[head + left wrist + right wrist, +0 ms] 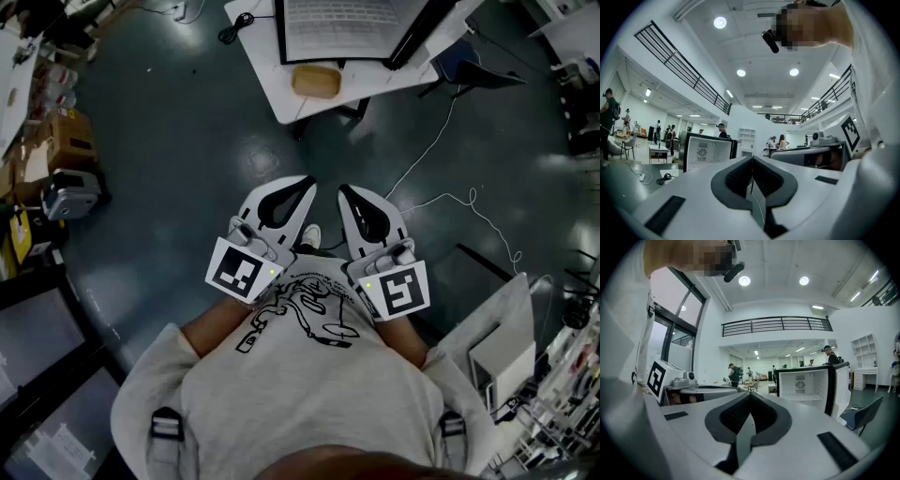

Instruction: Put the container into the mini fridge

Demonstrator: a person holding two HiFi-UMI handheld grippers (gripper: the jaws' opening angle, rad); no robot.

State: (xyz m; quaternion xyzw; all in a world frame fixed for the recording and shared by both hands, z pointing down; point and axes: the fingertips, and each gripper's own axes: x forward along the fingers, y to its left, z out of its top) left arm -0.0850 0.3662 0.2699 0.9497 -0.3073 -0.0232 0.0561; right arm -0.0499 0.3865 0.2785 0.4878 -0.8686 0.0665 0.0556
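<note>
The container [316,81], a flat tan box, lies on the white table [281,94] at the top of the head view. Right behind it stands the mini fridge [342,28], its door [422,33] swung open to the right and a white wire shelf showing inside. Both grippers are held side by side close to the person's chest, well short of the table. The left gripper [305,183] is shut and holds nothing, and so does the shut right gripper [345,190]. The open fridge [705,152] [806,385] shows ahead in each gripper view, past the closed left gripper [751,158] and right gripper [750,394].
Dark floor lies between me and the table. A white cable [441,202] trails over it on the right, near a dark chair [469,66]. Cardboard boxes [66,141] stand at the left, a white stand [497,347] at the lower right. Several people stand far back in the hall [733,373].
</note>
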